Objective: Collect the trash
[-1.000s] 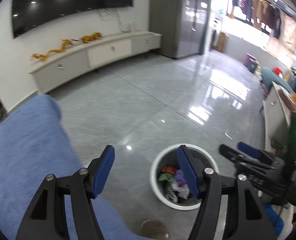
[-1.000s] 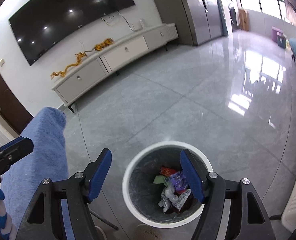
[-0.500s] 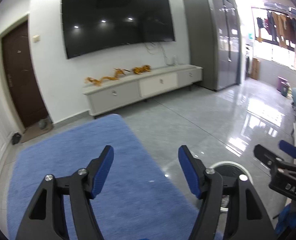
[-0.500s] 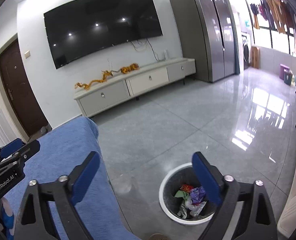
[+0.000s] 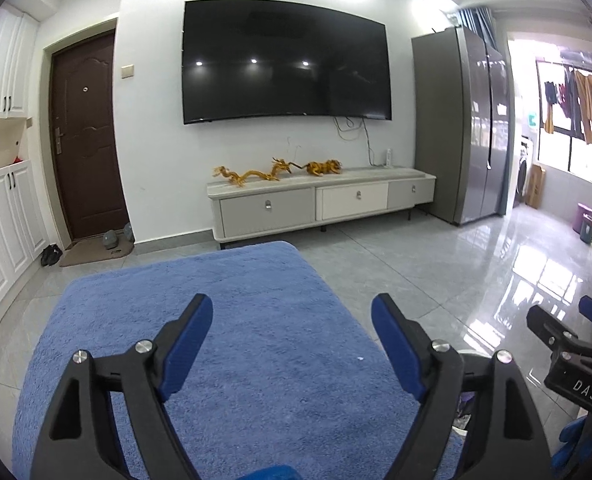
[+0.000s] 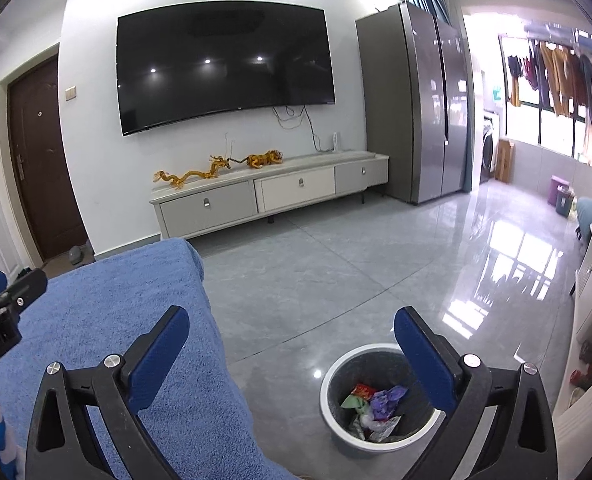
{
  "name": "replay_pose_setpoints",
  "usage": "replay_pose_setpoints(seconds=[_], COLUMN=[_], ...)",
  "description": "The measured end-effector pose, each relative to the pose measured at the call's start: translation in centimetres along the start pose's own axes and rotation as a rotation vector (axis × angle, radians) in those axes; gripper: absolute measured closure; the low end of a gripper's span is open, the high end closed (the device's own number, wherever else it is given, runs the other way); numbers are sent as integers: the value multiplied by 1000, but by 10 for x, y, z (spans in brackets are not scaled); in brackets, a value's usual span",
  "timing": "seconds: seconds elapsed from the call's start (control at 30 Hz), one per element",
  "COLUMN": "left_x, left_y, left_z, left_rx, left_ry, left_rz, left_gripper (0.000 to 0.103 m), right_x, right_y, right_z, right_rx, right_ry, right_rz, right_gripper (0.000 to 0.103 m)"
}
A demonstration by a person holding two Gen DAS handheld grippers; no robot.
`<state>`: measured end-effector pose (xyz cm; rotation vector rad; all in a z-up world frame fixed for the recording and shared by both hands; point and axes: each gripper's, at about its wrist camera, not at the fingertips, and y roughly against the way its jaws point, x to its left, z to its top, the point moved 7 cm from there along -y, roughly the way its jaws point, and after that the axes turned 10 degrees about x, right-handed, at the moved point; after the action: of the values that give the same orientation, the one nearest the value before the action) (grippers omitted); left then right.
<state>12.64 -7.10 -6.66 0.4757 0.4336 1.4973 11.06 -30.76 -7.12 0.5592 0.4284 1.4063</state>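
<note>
While my left gripper (image 5: pixel 292 344) is opening with nothing between its blue pads, my right gripper (image 6: pixel 292 354) stands spread wide and empty too. A second ago both hung over the bin (image 6: pixel 335 432); now they have lifted and swung toward the blue rug (image 5: pixel 216 300), so I judge the drop done. Trash (image 6: pixel 375 404) lies piled inside the bin, lower right of the right view. One white speck (image 5: pixel 359 359) sits on the rug near its right edge. Beyond, bare grey floor (image 6: pixel 335 272) runs open to the TV cabinet (image 5: pixel 315 204).
</note>
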Motion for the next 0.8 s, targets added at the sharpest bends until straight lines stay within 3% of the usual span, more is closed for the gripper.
replay_pose_setpoints(seconds=[0.37, 0.8], left_x=[14, 16], left_y=[1, -21], left_z=[-8, -22], left_rx=[3, 52], left_ry=[46, 63], left_rz=[17, 12], left_gripper=[22, 22], right_x=[0, 2], right_y=[0, -19], right_z=[-6, -21], right_rx=[-40, 3], right_ry=[-21, -37], right_rz=[-57, -48], right_gripper=[0, 0])
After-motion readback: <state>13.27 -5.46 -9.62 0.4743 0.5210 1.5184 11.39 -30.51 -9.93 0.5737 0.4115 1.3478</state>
